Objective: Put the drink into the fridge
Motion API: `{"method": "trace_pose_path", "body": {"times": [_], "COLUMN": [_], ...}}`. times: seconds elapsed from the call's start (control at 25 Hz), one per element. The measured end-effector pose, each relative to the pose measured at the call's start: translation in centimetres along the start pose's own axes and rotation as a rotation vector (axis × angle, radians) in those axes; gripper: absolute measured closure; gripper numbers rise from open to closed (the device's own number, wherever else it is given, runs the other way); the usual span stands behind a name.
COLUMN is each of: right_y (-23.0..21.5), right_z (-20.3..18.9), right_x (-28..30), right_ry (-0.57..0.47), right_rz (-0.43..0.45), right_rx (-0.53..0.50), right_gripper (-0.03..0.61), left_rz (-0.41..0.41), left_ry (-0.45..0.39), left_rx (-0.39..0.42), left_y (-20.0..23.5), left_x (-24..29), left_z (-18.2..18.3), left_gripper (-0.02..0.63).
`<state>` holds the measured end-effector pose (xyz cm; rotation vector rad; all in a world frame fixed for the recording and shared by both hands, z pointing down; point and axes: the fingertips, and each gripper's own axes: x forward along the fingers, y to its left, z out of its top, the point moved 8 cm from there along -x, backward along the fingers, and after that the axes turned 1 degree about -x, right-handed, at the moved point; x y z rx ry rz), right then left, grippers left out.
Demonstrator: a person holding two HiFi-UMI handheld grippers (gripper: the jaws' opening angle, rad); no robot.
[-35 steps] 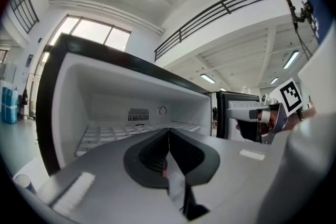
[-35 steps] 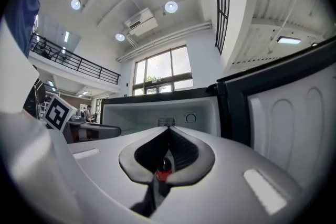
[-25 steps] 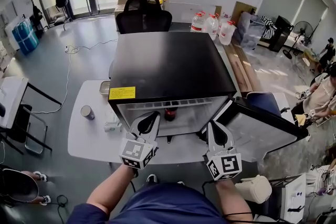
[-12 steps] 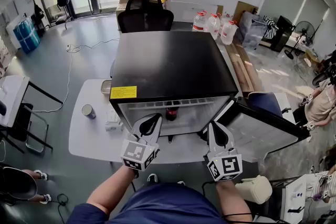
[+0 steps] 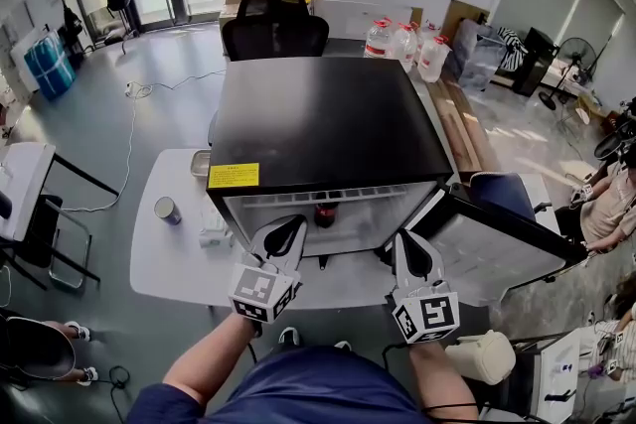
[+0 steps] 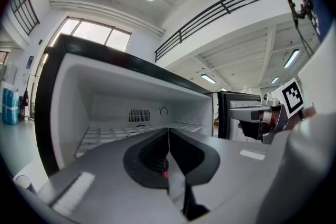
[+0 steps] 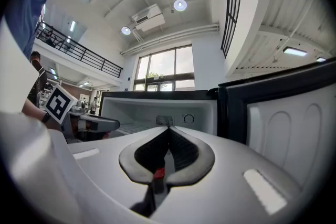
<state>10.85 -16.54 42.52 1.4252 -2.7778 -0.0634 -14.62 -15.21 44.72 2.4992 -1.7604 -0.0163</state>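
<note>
The fridge (image 5: 328,129) mouth at frame centre stands open. Its door (image 5: 487,258) blocks the lower right. The drink (image 5: 324,212) stands mid-opening, with free room on either side.

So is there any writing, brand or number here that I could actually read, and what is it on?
Nothing here can be read as words or numbers.
Yellow label on top of the fridge: print too small to read.
Labels on the water jugs: too small to read.
Square markers on the left gripper and right gripper: black-and-white patterns, no letters.
</note>
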Motion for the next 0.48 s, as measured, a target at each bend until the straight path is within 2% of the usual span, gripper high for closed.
{"method": "trace_pose_path", "body": {"times": [0.48], "right_y": [0.42], "right_z": [-0.20], "right_x": [0.40], "right_ry": [0.006], "right_rz": [-0.003], "right_rx": [0.005], "right_gripper": [0.572], "left_rz": [-0.022], "left_ry": [0.025], "left_rx": [0.015], "left_y": [0.06], "left_x": [0.28], "left_z": [-0.46], "left_gripper": [0.609]}}
